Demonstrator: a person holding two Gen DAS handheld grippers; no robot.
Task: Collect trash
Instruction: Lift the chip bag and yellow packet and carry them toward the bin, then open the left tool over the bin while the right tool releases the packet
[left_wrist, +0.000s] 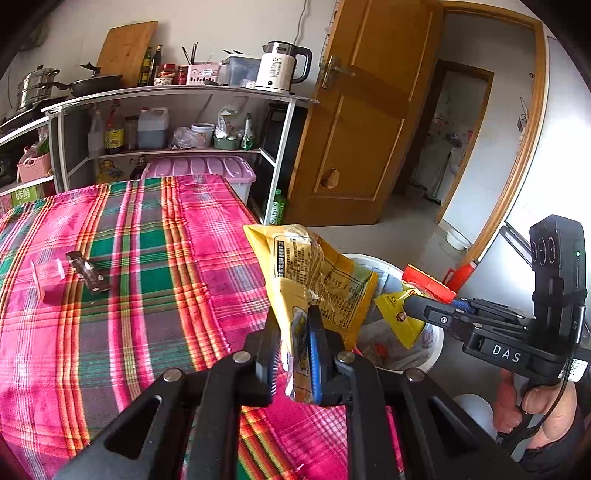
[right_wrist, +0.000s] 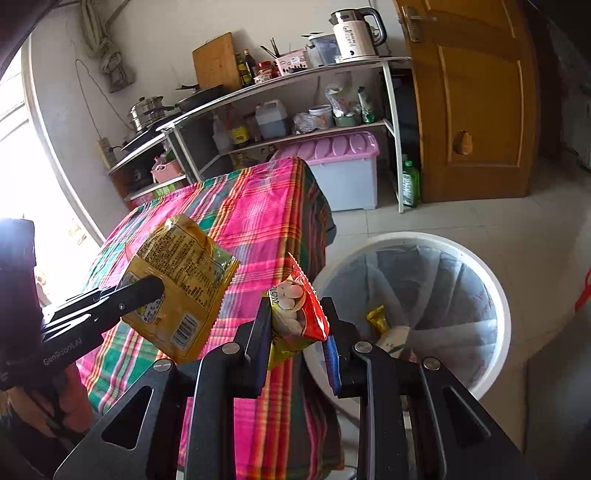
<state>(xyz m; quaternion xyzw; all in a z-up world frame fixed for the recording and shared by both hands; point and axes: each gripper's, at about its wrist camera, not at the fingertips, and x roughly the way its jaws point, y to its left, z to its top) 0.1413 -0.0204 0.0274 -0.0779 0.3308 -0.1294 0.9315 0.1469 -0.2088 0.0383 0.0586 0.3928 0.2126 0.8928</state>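
My left gripper (left_wrist: 295, 354) is clamped tight on a yellow snack wrapper (left_wrist: 314, 273), the pads pinching its lower end while the printed upper part stands up and leans over the right edge of the bench (left_wrist: 110, 332). From the right wrist view the same wrapper (right_wrist: 181, 280) hangs in the air above the plaid cloth, held off the surface.

My right gripper (right_wrist: 299, 332) is closed on a red snack packet (right_wrist: 303, 306), which sticks up between the fingers with its white round pieces showing through the front. In the left wrist view that packet (left_wrist: 424, 282) sits just above the white trash bin (left_wrist: 432, 343), with a yellow crumpled part hanging below the fingertips.

The bin (right_wrist: 491, 280) stands on the floor just beside the bench's right edge, lined with a pale bag, and a gold wrapper (right_wrist: 378, 317) and a whitish piece already lie at its bottom.

Near the bench's left edge I can see a clear plastic cup (left_wrist: 50, 275) lying on its side, touching or nearly touching a dark brown wrapper (left_wrist: 88, 275).

Behind the bench stand a shelf (left_wrist: 166, 92), with a kettle (left_wrist: 282, 66) on top, and a wooden door (left_wrist: 365, 122).
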